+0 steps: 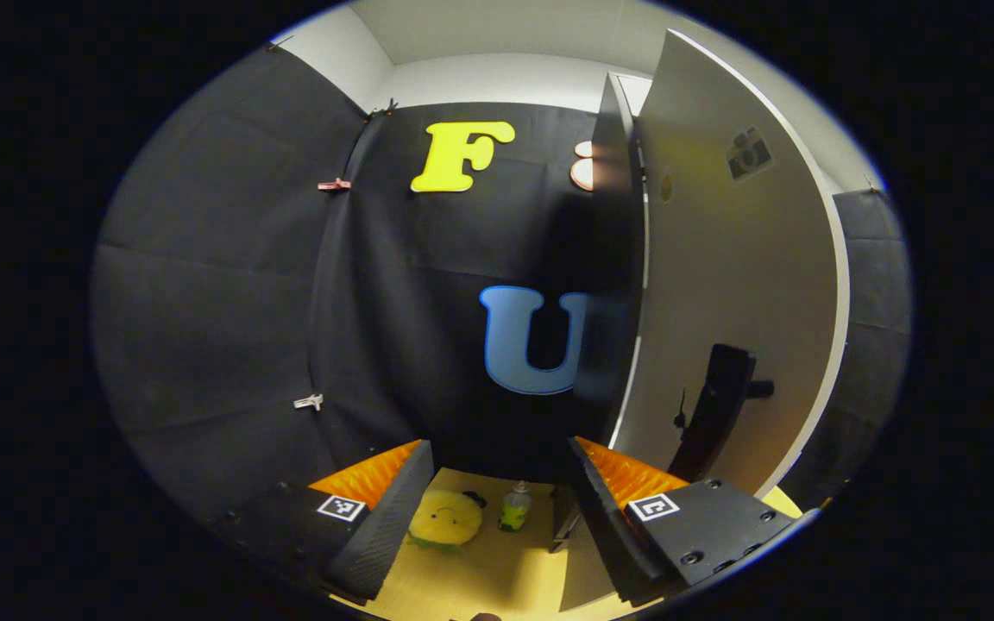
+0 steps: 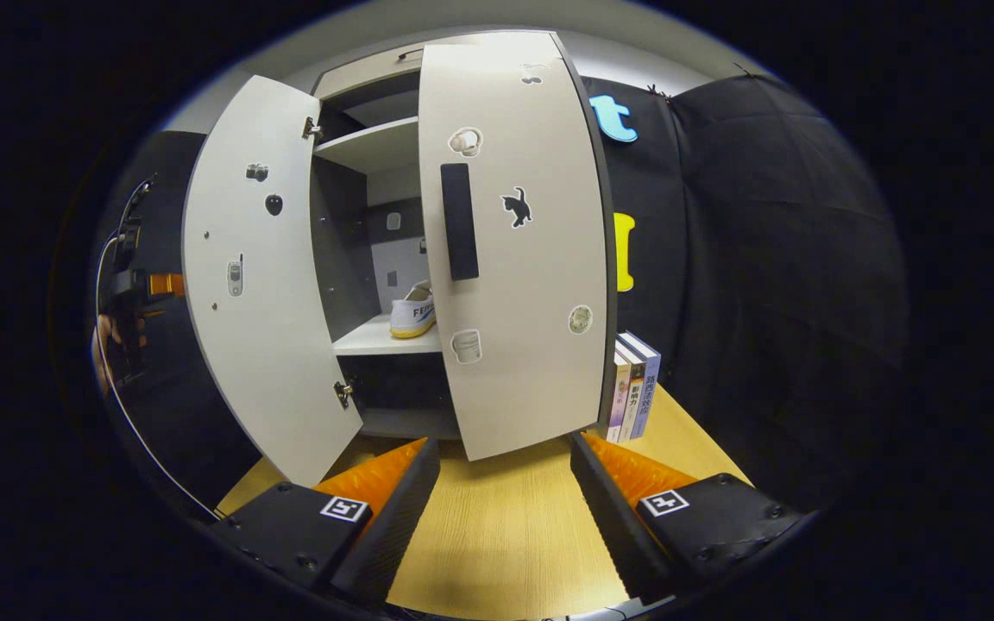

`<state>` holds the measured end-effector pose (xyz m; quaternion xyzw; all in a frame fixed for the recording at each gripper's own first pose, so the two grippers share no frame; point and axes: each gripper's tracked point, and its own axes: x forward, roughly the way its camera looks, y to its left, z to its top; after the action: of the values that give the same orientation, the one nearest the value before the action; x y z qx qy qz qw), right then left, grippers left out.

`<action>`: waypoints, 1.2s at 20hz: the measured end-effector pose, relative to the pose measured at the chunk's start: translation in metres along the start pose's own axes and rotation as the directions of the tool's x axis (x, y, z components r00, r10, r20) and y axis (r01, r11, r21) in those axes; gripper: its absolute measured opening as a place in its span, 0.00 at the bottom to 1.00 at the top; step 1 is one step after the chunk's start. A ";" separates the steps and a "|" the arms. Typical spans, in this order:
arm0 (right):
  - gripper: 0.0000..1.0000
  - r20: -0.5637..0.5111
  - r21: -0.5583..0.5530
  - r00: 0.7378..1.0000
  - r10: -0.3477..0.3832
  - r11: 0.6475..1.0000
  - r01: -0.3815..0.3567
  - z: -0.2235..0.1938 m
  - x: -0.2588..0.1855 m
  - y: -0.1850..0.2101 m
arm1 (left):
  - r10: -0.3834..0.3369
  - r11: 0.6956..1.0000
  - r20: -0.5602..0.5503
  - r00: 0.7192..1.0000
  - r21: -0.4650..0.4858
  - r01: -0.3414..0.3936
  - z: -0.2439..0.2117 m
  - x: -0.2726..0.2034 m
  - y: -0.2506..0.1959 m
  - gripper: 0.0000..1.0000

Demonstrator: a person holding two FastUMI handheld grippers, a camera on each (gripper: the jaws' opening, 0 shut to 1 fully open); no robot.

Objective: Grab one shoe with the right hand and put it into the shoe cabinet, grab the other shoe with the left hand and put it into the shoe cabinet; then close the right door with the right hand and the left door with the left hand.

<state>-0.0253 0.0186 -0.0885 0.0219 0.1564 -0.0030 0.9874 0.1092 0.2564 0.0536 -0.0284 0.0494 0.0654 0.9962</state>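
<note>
Ahead of the right gripper (image 2: 504, 509) — wide open, empty — shoe (image 2: 413, 312) on cabinet shelf (image 2: 376, 341).

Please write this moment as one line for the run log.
left hand-held gripper: open, empty | right hand-held gripper: open, empty | shoe: on cabinet shelf | right door: partly open | left door: open

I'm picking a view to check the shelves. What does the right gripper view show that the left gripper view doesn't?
Right gripper view: the cabinet's inside, a shoe on a shelf, the right door half shut, books, the open right gripper.
Left gripper view: a yellow plush, a green bottle, the open left gripper.
Both: the left door, open, and the wooden floor.
</note>
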 end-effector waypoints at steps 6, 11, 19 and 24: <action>0.98 -0.027 0.022 0.999 -0.026 0.999 0.026 -0.005 0.003 -0.034 | 0.047 0.996 0.020 0.999 0.069 -0.048 0.008 -0.003 -0.012 0.92; 0.98 -0.031 0.035 0.999 -0.038 0.999 0.039 -0.006 0.015 -0.063 | 0.110 0.992 0.022 0.994 0.062 -0.111 0.006 -0.011 -0.020 0.91; 0.98 -0.050 0.053 0.998 -0.029 0.998 0.031 -0.011 0.034 -0.097 | 0.102 0.993 0.003 0.995 0.061 -0.102 -0.003 -0.018 -0.067 0.91; 0.98 -0.032 0.051 0.999 -0.028 0.998 0.030 -0.005 0.041 -0.120 | 0.008 0.998 -0.006 1.000 0.060 -0.008 -0.007 -0.004 -0.142 0.91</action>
<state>0.0104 -0.1006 -0.1112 0.0453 0.1721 -0.0212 0.9838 0.1229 0.1152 0.0538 0.0013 0.0547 0.0679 0.9962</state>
